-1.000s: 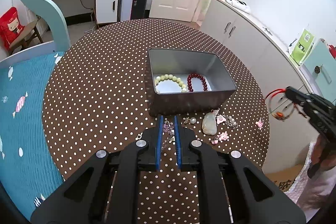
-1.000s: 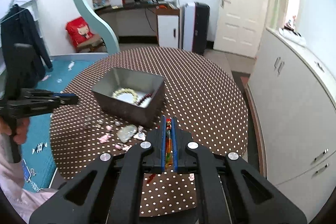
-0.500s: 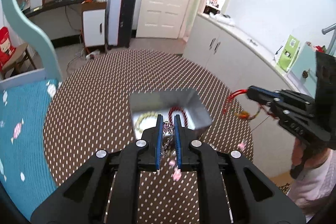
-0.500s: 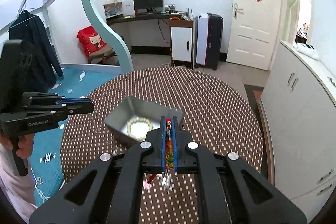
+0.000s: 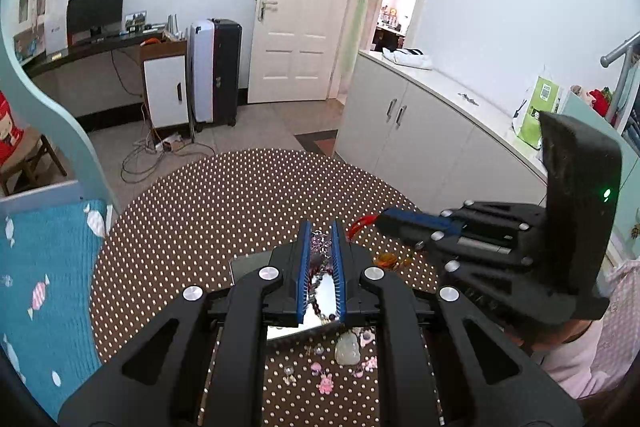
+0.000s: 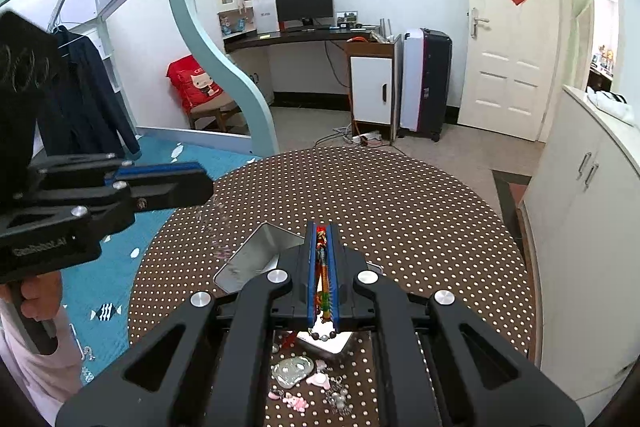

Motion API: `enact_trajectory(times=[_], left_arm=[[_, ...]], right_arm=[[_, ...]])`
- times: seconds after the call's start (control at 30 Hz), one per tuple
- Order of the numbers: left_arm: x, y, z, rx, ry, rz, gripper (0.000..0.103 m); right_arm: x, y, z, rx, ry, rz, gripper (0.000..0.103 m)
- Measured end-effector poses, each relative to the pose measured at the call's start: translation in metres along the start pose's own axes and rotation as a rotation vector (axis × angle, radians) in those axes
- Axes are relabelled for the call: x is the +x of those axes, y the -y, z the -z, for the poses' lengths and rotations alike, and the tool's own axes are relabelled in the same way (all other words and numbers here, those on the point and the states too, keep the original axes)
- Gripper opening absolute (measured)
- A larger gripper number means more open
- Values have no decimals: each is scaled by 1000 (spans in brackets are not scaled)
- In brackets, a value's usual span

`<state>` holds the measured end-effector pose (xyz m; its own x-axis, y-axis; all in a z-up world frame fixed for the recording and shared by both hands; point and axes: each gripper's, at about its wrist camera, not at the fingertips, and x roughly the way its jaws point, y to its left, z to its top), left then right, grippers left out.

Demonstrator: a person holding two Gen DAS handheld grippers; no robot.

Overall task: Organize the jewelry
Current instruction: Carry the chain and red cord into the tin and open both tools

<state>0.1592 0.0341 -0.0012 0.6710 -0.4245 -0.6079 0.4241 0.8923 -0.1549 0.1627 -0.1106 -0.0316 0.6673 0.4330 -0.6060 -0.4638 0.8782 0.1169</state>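
Note:
My left gripper (image 5: 319,227) is shut on a silvery-pink chain bracelet (image 5: 319,247), held above the metal tin (image 5: 250,265). From the right wrist view the chain (image 6: 218,227) dangles from the left gripper (image 6: 200,183) over the tin (image 6: 260,255). My right gripper (image 6: 322,229) is shut on a red cord bracelet (image 6: 321,267) with coloured beads, also above the tin. In the left wrist view the right gripper (image 5: 384,219) holds the red cord (image 5: 360,225) just right of my left fingers. The tin's contents are mostly hidden.
The round table (image 5: 240,195) has a brown polka-dot cloth. Loose pendants and pink charms (image 5: 348,351) lie near its front edge, also in the right wrist view (image 6: 296,371). A teal rug (image 6: 120,267) lies left, white cabinets (image 6: 592,227) right.
Both grippers have risen and moved over the tin with their bracelets. The two grippers have come closer together. The view has tilted up toward the room.

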Motion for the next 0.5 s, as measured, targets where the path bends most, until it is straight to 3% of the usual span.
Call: enact_trajectory(times=[0.17,0.5], left_arm=[[13,1,-3,12,-16,-1,10],[69,-24,30,-61,-154,-9,10]], right_arm=[[18,2,3,7,-42,-18,4],[60,0,24,66,-176,-55,7]])
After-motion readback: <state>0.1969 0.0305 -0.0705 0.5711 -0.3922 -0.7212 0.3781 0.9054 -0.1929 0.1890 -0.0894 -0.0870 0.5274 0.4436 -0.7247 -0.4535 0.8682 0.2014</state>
